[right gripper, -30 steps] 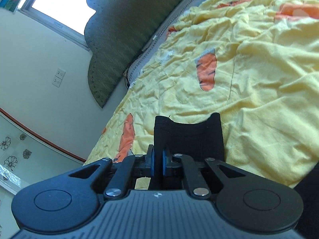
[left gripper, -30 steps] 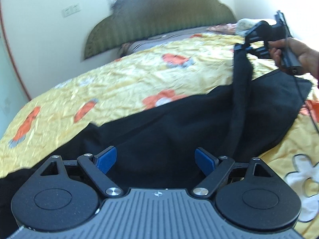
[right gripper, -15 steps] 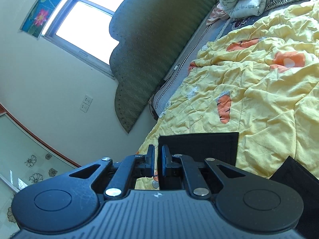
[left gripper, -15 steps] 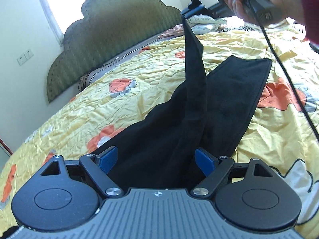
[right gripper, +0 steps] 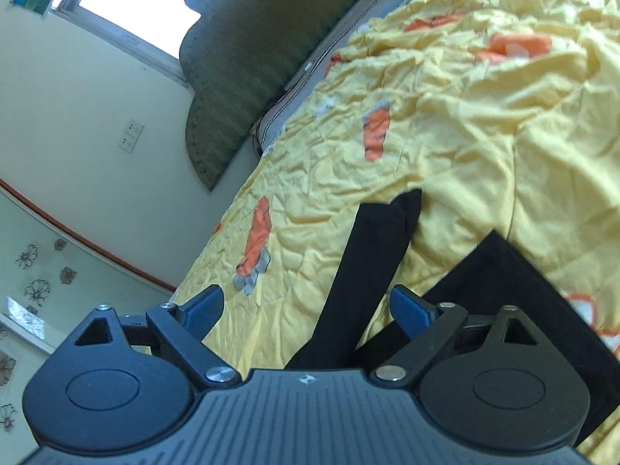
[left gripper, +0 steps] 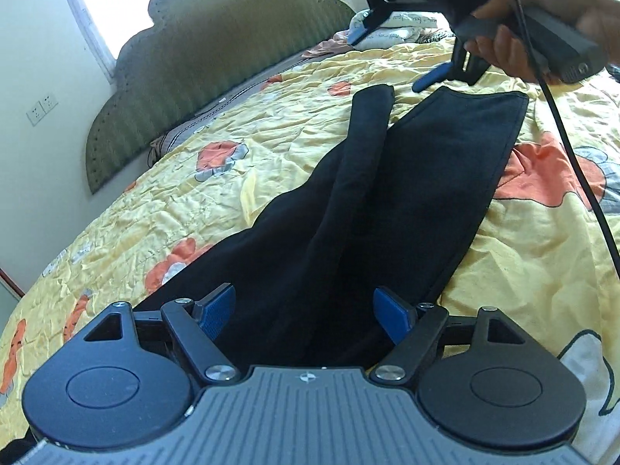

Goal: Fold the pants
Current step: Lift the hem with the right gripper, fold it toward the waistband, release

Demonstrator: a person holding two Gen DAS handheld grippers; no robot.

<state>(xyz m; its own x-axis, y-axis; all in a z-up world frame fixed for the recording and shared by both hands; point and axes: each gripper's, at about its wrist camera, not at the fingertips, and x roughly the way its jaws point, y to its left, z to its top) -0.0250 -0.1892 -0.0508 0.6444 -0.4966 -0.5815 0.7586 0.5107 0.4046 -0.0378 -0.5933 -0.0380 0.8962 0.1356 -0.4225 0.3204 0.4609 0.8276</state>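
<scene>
Black pants (left gripper: 387, 201) lie lengthwise on the yellow bedspread (left gripper: 271, 139), legs running toward the far end. Far leg is bunched into a narrow twisted strip, its hem (right gripper: 391, 209) flopped on the bedspread; the right leg lies flat beside it, not stacked. Right gripper (right gripper: 306, 310) hovers over the strip, jaws springing apart, pads clear of cloth. Left gripper (left gripper: 306, 310) sits at the near end, fingers wide but easing inward, fabric between them, not pinched. Progress: early. Legs still to be aligned, then folded across.
</scene>
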